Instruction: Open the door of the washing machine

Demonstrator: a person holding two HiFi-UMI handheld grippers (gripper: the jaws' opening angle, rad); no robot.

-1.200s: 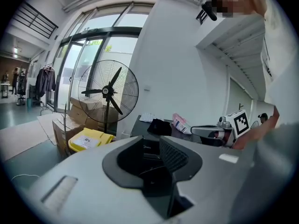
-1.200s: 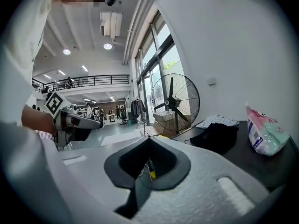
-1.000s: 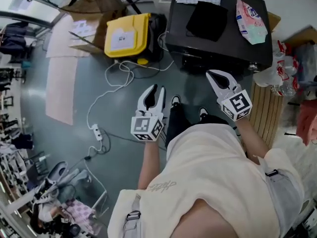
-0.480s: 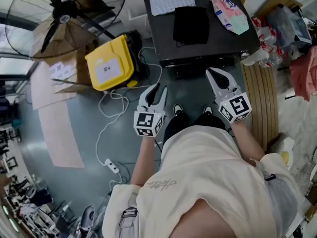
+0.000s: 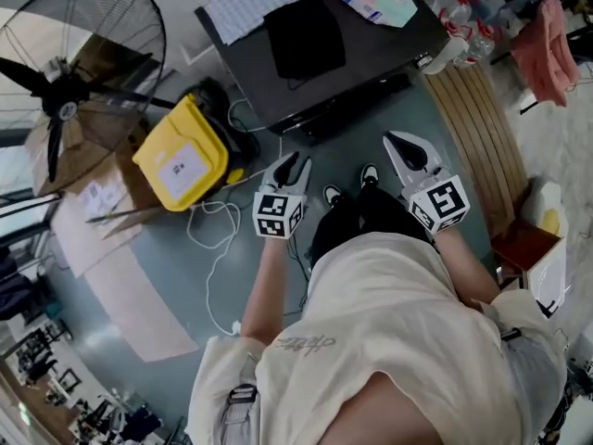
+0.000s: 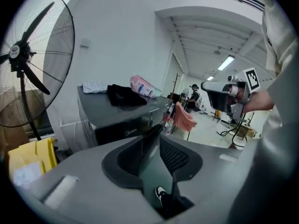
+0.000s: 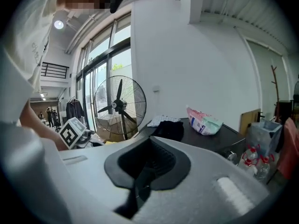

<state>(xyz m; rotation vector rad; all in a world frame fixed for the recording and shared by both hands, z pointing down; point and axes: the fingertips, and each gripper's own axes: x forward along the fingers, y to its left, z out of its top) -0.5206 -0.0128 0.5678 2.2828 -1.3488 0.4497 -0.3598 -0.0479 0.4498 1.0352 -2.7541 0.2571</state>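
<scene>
White left claw (image 5: 295, 162), just opening wider, gapes empty; right claw (image 5: 394, 140) looks closed, holding nothing.

Cream T-shirt (image 5: 389, 323), black trousers (image 5: 366, 219), black-white shoes (image 5: 331, 194); left hand-held gripper (image 5: 295, 162), right hand-held gripper (image 5: 400, 143): white, black-lined, marker cubes (image 5: 278, 213).

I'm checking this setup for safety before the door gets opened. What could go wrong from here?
1. A white cable lies looped just left of the shoes; a sidestep could catch it.
2. The black cloth lies toward the washing machine's front edge and might slide off if the door is jerked.
</scene>
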